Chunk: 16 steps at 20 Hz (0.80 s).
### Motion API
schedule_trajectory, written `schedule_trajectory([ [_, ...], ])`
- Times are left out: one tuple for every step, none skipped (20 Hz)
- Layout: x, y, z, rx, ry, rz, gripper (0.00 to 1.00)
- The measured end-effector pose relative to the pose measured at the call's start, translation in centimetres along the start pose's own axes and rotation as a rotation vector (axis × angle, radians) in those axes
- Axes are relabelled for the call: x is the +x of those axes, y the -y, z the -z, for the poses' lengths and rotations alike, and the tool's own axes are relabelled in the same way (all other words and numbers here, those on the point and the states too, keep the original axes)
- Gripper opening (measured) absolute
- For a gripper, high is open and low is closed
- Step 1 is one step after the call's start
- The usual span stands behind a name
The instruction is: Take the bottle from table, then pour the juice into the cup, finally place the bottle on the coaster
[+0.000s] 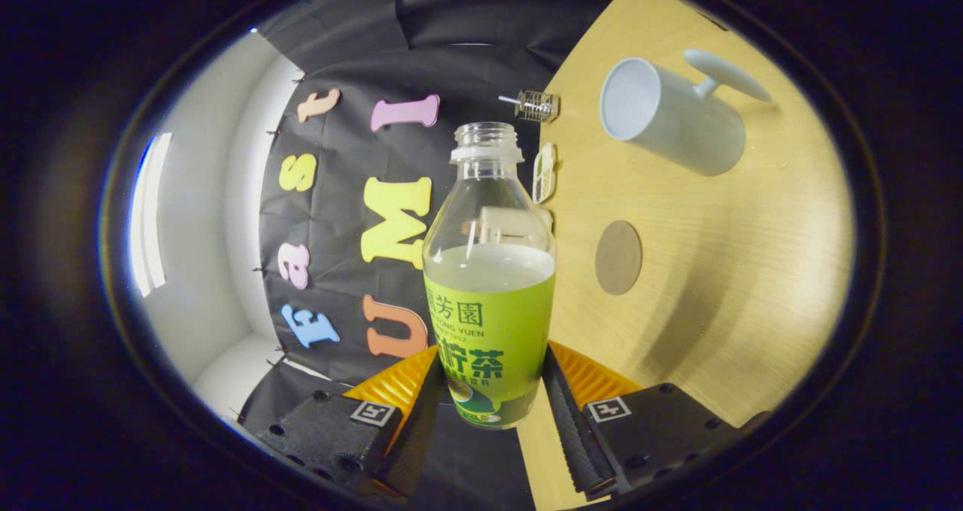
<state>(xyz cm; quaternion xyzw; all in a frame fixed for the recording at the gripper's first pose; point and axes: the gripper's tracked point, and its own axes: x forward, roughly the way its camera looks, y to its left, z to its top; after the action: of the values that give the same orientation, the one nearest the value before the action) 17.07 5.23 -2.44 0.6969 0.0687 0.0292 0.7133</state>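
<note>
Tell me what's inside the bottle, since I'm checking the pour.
Pale juice fills the bottle to just above its green label; the label hides the lower contents. The hand-held gripper clamps it.

Bottle [489, 300] between clamped fingers [575, 413] — uncapped

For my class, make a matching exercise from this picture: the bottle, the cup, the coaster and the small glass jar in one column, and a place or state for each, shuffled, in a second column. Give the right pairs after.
Things
1. bottle
2. cup
3. coaster
4. jar

Places or states
A. bare brown disc on the table, between fingers and cup
B. at the table's edge by the black wall
C. white, with a handle, beyond the coaster
D. uncapped, partly full, held between the two fingers of the gripper

Pairs: 1-D, 2-C, 3-A, 4-B
</note>
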Motion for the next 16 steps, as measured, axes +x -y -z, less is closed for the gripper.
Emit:
schedule_trajectory([
  [0.0, -0.1, -0.1, 0.036, 0.003, -0.008, 0.77],
  [-0.1, -0.3, -0.3, 0.064, 0.005, -0.014, 0.77],
  [-0.1, -0.3, -0.5, 0.088, 0.008, -0.019, 0.78],
  [0.1, -0.5, -0.9, 0.121, 0.011, -0.028, 0.78],
  [0.4, -0.6, -1.1, 0.144, 0.012, -0.034, 0.78],
  [0.5, -0.8, -1.4, 0.166, 0.016, -0.036, 0.77],
  [0.6, -0.7, -1.7, 0.176, 0.017, -0.037, 0.78],
  [0.7, -0.8, -2.0, 0.186, 0.019, -0.039, 0.77],
  [0.7, -0.9, -2.3, 0.201, 0.020, -0.042, 0.77],
  [1.0, -1.3, -2.4, 0.219, 0.019, -0.048, 0.78],
  [1.1, -1.6, -2.5, 0.236, 0.018, -0.057, 0.78],
  [1.0, -2.0, -2.7, 0.255, 0.021, -0.068, 0.77],
  [1.2, -2.3, -2.8, 0.272, 0.021, -0.078, 0.77],
  [1.1, -2.5, -2.8, 0.287, 0.021, -0.084, 0.77],
  [1.3, -2.7, -2.9, 0.303, 0.021, -0.088, 0.77],
  [1.0, -2.9, -2.9, 0.318, 0.016, -0.093, 0.77],
])
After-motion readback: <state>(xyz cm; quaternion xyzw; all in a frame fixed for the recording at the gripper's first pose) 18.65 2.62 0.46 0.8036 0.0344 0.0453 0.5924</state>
